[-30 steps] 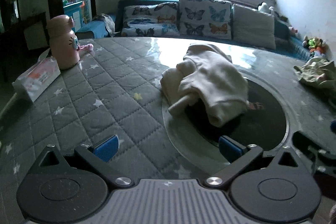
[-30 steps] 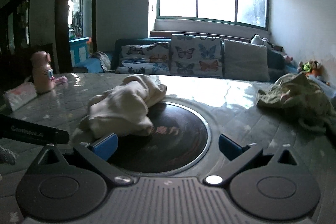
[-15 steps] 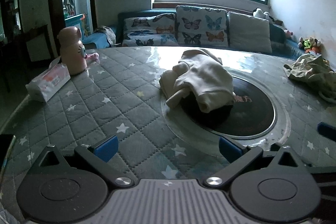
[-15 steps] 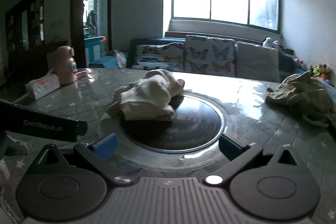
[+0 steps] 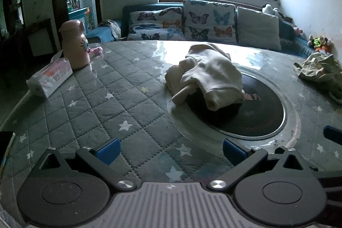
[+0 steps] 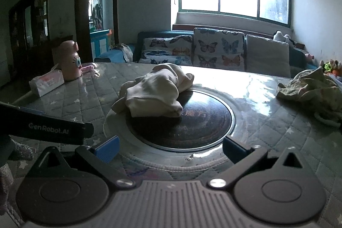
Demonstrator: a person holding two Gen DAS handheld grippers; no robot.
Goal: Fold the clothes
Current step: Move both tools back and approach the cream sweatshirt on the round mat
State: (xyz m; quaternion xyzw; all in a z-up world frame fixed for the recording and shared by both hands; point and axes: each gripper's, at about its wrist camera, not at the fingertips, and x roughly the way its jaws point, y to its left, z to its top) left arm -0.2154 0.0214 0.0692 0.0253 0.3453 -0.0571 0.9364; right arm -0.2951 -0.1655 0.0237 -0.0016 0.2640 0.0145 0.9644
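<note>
Both the left gripper point(image 5: 170, 150) and the right gripper point(image 6: 171, 147) hang with fingers wide apart, holding nothing. The cream garment point(image 5: 205, 74) lies bunched, half on the dark disc point(image 5: 252, 108). Its layers are hard to separate visually, so a grab probably catches several and ruins the fold.

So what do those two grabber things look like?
Both look alike. The left gripper and the right gripper each have black arms, round black discs, silver bolts, a ribbed grey middle plate and blue pads on the fingertips. In the right wrist view, the other gripper's black side reads "GenRobot.AI" in pale letters.
</note>
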